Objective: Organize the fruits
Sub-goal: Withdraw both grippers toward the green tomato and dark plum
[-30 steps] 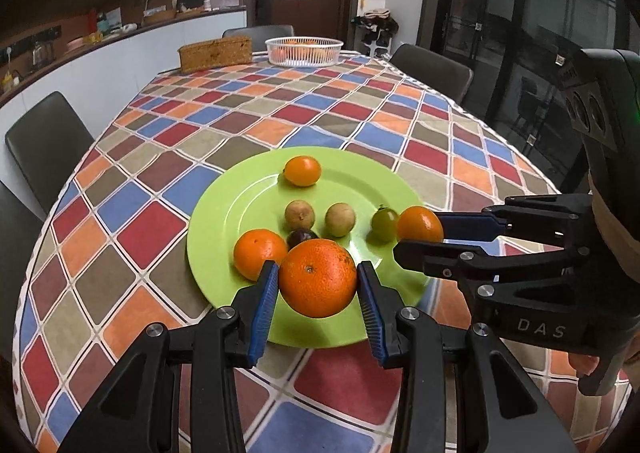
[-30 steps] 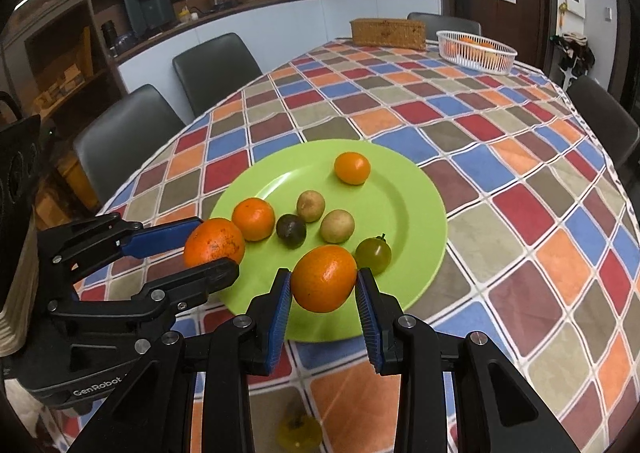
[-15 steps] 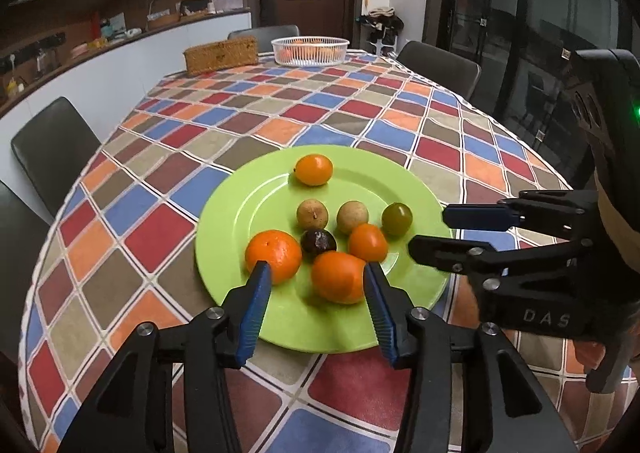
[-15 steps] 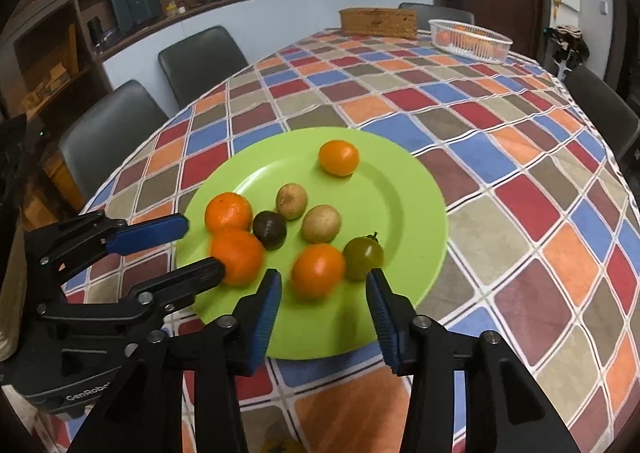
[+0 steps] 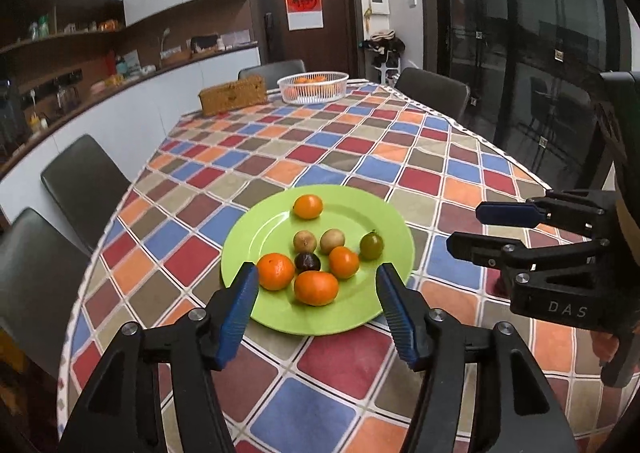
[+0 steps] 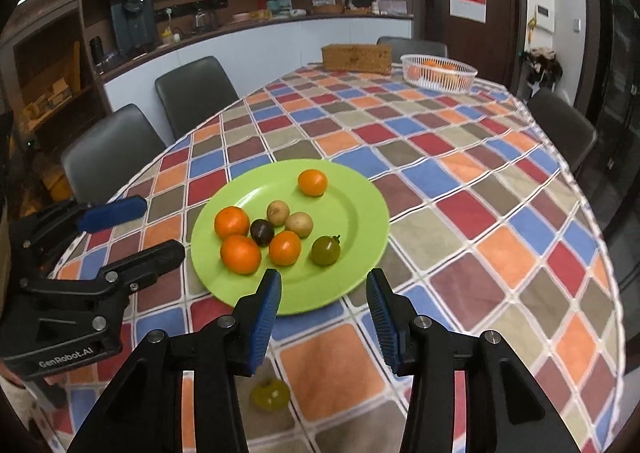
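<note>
Left hand-held gripper point(image 5: 316, 299) is angling downward over the near rim of the green plate point(image 5: 276, 317), its jaws opening with nothing pressed between them. Right hand-held gripper point(image 6: 323, 303) is tilting down likewise, parted and empty. Seven fruits are sitting on the plate near the tabletop's point(image 6: 480, 157) front edge; a green fruit point(image 6: 270, 395) is lying off it, nearer still.

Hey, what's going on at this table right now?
A person holds a gripper in each hand above a green plate of fruit on a checkered table. Neither the left gripper nor the right gripper holds anything; the left jaws are opening. Four oranges, two brown fruits, one dark fruit and a green tomato lie on the plate. Another greenish fruit sits on the tablecloth near the right gripper, off the plate.
</note>
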{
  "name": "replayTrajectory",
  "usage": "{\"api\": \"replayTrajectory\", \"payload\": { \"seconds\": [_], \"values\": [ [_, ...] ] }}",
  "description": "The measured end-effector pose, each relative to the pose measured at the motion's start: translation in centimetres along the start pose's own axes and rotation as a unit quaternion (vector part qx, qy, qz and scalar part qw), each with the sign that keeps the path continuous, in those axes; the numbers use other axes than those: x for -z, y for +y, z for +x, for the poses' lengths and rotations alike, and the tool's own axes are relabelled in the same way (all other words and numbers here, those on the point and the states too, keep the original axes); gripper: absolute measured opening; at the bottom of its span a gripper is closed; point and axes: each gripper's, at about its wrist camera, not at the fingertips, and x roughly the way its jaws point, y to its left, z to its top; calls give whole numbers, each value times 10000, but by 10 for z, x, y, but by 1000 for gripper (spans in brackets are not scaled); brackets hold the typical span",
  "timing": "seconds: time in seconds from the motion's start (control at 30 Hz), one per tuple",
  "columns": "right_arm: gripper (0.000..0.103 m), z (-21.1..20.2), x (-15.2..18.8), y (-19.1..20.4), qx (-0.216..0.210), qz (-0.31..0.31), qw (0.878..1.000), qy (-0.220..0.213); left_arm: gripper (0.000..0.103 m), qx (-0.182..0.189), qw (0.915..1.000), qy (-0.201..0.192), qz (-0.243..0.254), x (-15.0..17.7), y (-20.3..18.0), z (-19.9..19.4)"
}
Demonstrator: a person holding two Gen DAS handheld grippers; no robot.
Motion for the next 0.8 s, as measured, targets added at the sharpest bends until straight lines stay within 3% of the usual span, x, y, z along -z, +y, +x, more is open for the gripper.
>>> {"api": "replayTrajectory", "payload": {
  "seconds": [0.17,0.27,0.43,0.8],
  "values": [
    [45,-26,5,-1,97,-97,9998,-126,66,-96,9998,-145,78,-2,-16,-24],
    [56,-39,11,-5,175,-69,9996,-204,69,-89,9998,-171,40,1,-24,-35],
    [56,-54,23,-14,273,-20,9993,-263,73,-123,9998,-134,5,11,-43,-41],
    [56,-50,58,-46,412,22,9991,110,74,-175,9994,244,-184,39,-75,-25]
  ]
}}
